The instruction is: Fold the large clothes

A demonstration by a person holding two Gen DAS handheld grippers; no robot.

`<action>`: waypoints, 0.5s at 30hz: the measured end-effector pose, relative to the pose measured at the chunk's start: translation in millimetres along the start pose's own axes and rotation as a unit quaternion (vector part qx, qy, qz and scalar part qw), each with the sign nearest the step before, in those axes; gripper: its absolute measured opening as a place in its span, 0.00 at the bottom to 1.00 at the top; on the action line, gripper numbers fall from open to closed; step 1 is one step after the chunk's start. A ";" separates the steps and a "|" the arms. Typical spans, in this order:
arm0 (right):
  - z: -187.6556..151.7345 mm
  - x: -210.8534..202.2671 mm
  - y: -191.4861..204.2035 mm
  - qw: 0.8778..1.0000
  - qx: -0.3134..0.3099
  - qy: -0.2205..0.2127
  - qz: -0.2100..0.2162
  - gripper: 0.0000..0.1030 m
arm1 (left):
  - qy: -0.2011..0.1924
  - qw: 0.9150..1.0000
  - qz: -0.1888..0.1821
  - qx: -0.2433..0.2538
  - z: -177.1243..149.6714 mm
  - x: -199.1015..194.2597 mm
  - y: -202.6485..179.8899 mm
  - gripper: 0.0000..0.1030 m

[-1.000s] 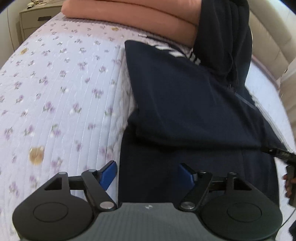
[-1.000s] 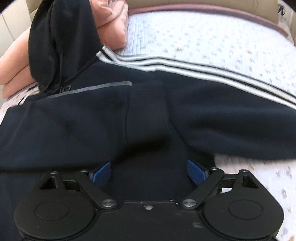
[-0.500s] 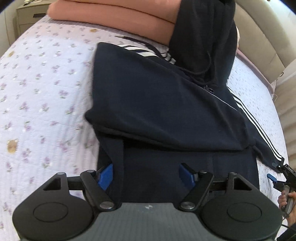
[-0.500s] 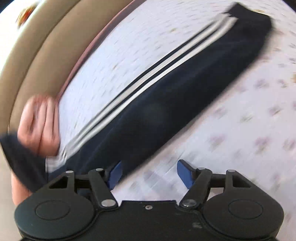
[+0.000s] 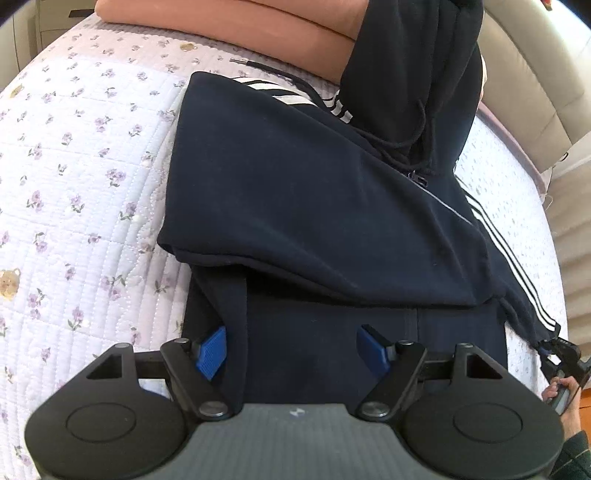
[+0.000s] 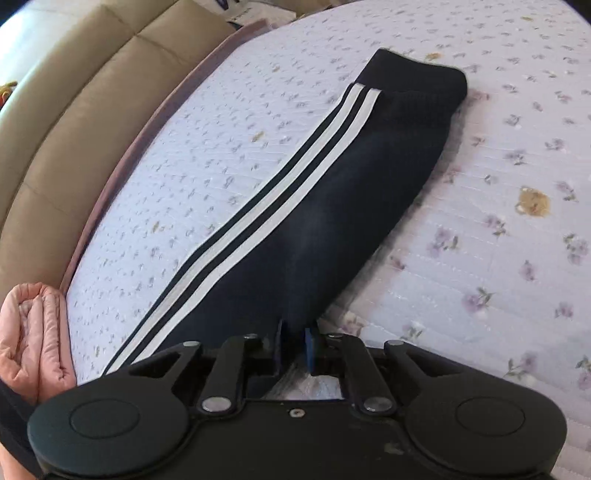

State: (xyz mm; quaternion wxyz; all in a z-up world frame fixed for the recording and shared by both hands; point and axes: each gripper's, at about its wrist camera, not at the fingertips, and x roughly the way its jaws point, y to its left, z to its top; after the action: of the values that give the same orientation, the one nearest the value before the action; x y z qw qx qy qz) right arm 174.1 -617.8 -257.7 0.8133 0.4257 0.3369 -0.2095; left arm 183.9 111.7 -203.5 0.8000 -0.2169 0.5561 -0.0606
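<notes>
the navy hoodie [image 5: 314, 206] is lying on the bed [image 5: 74, 184], its left side already turned in over the body and its hood draped up against the folded pink blanket [image 5: 258, 26] at the far end. the step in hand looks like the second sleeve fold: the right tongs [image 6: 293, 347] are pinching closed on the striped sleeve [image 6: 332, 192], which is stretching away to the right across the quilt, cuff at the far end. the left tongs [image 5: 291, 349] are standing open over the near hem, the fabric lying between the blue pads [image 5: 212, 350] but not clamped. the next move probably calls for carrying the sleeve left over the body and laying it flat, without dragging the folded panel askew. no containers are showing in either view.
</notes>
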 end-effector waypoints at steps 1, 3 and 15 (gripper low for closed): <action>3.2 1.7 -1.5 1.000 0.003 -0.001 0.005 0.17 | 0.001 1.000 0.001 0.002 0.6 1.0 -0.6 0.74; 15.1 9.0 -6.2 0.999 0.021 -0.014 0.021 0.25 | 0.002 1.000 0.002 0.002 2.8 2.7 -1.4 0.74; 57.0 34.1 -44.1 0.994 0.084 -0.061 0.042 0.04 | -0.016 1.000 -0.010 -0.019 3.0 2.0 5.4 0.74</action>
State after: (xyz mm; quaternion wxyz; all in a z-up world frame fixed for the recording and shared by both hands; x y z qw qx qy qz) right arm 190.9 -691.4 -283.3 0.8018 0.4924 0.2499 -0.2286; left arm 186.6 116.7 -206.6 0.8040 -0.2380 0.5422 -0.0544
